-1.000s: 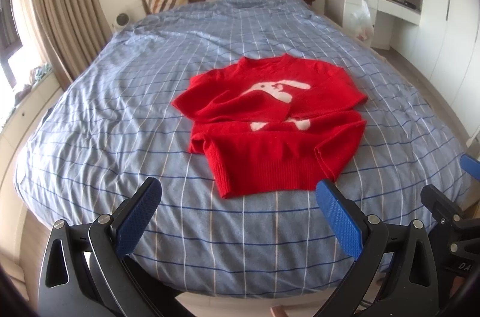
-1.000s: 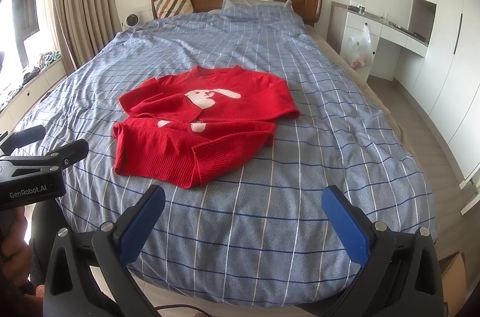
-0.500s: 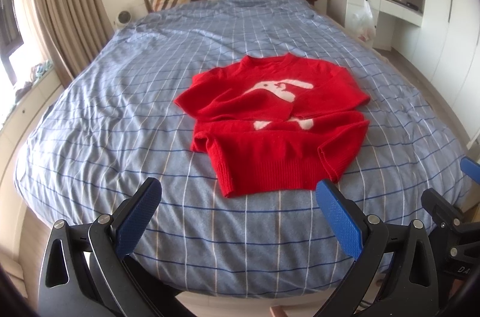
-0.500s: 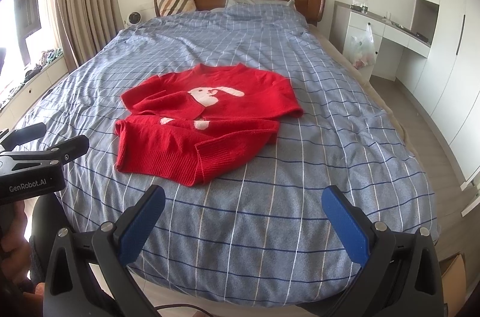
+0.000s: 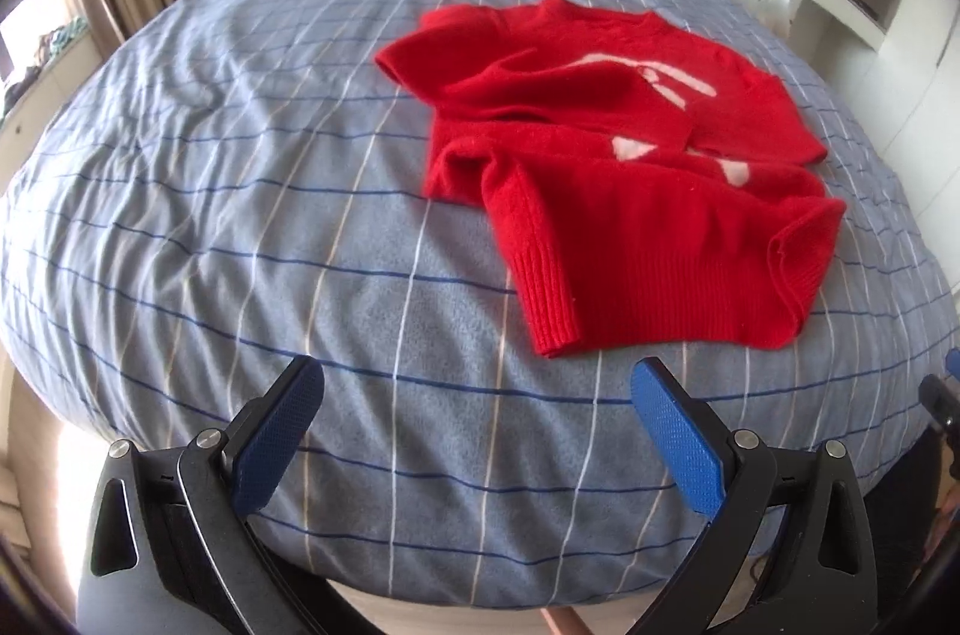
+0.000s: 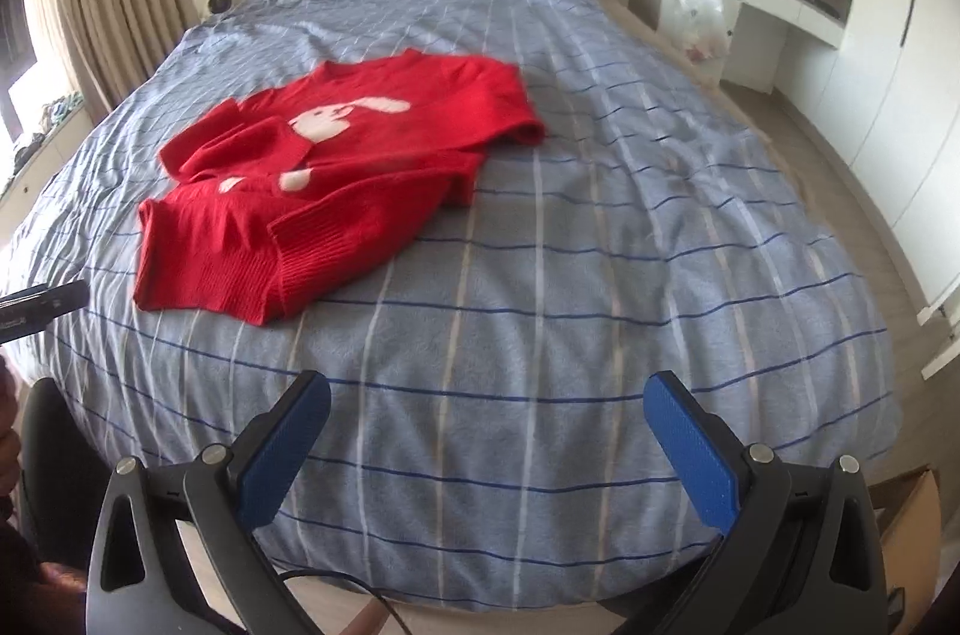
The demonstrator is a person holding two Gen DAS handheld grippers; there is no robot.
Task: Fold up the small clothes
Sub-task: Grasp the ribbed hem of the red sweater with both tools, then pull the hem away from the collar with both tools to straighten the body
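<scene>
Bed [image 6: 600, 227] w/ blue checked cover filled both views. Red sweater [image 5: 606, 173] lay partly folded on it, sleeves across front, white motif showing; right of centre in left view, left of centre in right view. Left gripper [image 5: 474, 398] & right gripper [image 6: 487, 401] hovered near the foot edge, jaws spread wide, nothing between them.

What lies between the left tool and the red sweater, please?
Only bare blue checked duvet separates the open left tool from the red sweater, as the left wrist view shows.
</scene>
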